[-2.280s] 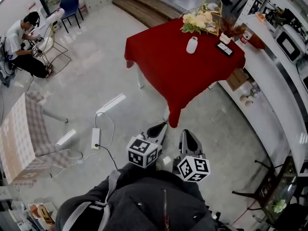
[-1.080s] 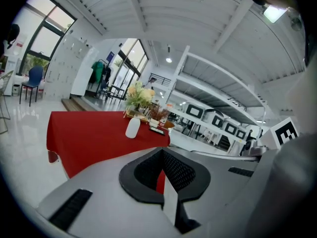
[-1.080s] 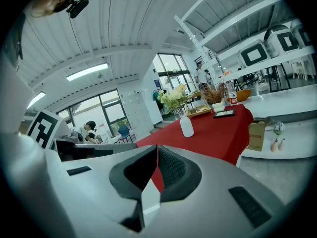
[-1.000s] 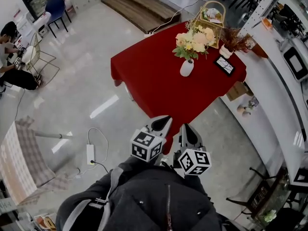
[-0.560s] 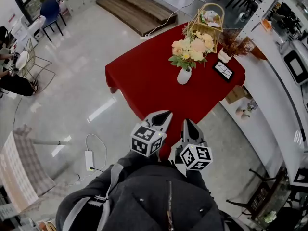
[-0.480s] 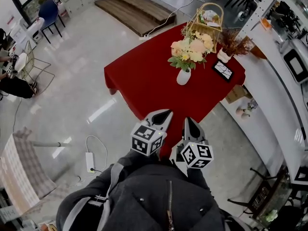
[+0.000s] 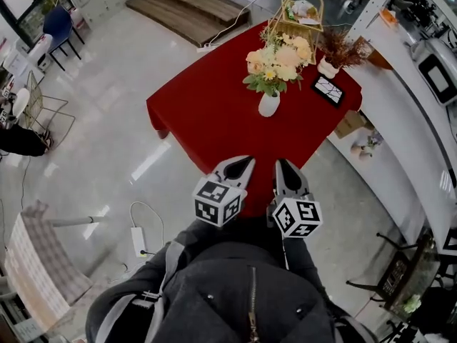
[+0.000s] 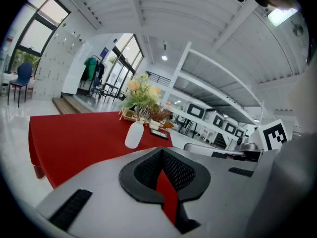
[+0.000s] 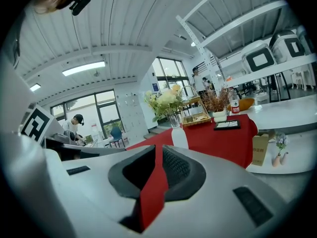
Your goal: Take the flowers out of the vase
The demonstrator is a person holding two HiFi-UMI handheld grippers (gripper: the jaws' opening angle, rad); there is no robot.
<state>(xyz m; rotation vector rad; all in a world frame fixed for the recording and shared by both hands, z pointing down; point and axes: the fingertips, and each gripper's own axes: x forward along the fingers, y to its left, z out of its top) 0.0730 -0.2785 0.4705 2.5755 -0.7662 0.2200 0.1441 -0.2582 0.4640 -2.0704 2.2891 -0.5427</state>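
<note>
both hand-held grippers have drawn nearer the red-clothed table point(image 7: 207, 113) than a moment before, and the table and its flowers sit lower and larger in the head view. the left hand-held gripper point(image 7: 238, 167) and the right hand-held gripper point(image 7: 284, 171) are held side by side in front of the person's dark jacket, at the table's near edge and well apart from the vase. in the left gripper view the jaws of the left one point(image 8: 161, 163) are pressed together with nothing between them, only a thin sliver of red cloth showing through the seam. the right one point(image 9: 155, 163) looks the same, jaws together and empty. the white vase point(image 7: 268, 104) stands upright toward the far side of the table, and the flowers point(image 7: 275, 57), cream and pale orange with green leaves, are in it. a wicker basket point(image 7: 300, 16) stands behind them.
</note>
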